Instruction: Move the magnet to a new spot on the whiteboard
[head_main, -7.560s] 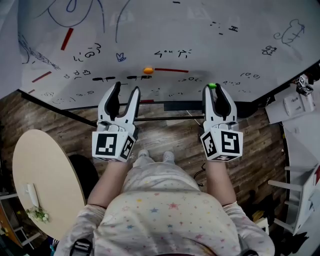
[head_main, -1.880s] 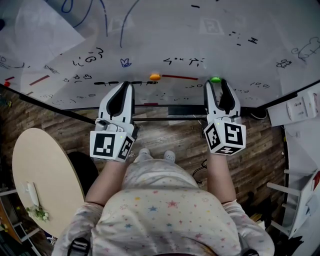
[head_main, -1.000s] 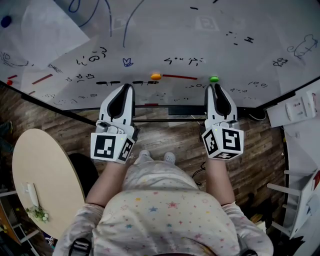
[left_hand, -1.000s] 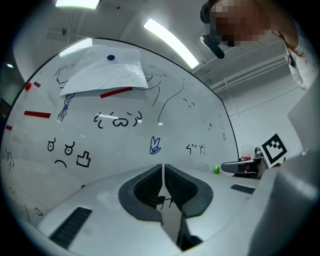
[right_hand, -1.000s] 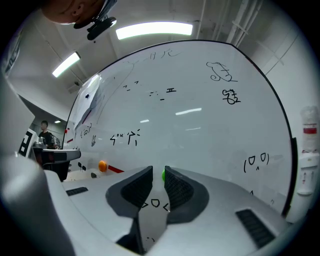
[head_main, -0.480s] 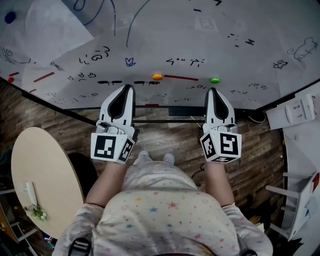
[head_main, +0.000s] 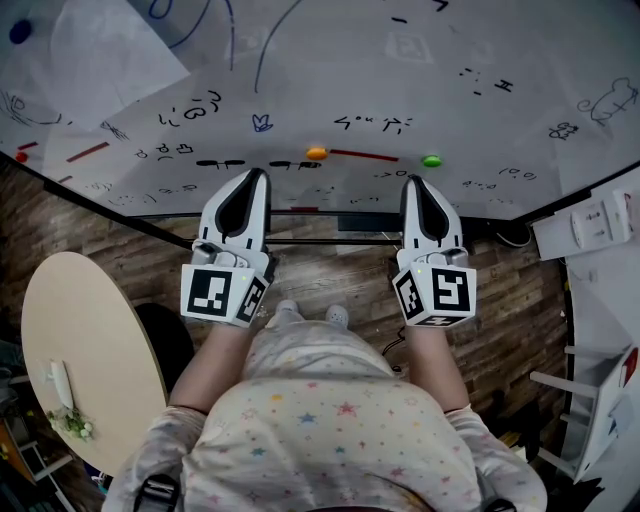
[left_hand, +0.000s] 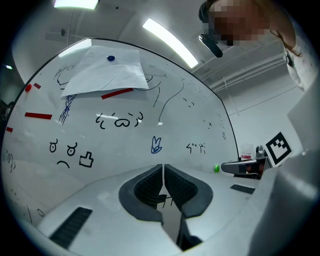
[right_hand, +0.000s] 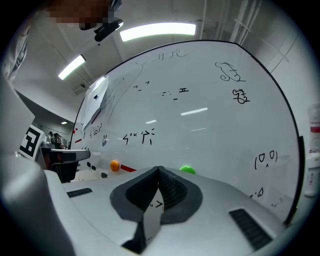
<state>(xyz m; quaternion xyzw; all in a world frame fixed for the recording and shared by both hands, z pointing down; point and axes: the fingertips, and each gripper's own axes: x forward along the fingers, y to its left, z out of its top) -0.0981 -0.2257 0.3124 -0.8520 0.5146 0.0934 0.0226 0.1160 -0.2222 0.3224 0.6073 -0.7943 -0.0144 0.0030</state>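
Head view: small round green magnet (head_main: 431, 160) sits on the scribbled white whiteboard (head_main: 400, 90), near the right gripper (head_main: 414, 187) tip, untouched. Right gripper and left gripper (head_main: 257, 180): both clenched, empty.

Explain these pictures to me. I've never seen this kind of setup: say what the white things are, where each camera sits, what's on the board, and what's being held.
There is no robot here. A person stands facing a whiteboard with a hand-operated claw in each hand; the cubes with square patterns are part of those tools. The head view looks down from the person's head: the left claw shows on the left, the right claw on the right. The other two views come from a camera riding on each claw, looking along its jaws. On the board are marker doodles, a green magnet, an orange magnet and a paper sheet with a blue magnet at its corner. Both claws are closed and hold nothing. The green magnet sits on the board just beyond the right claw, apart from it.
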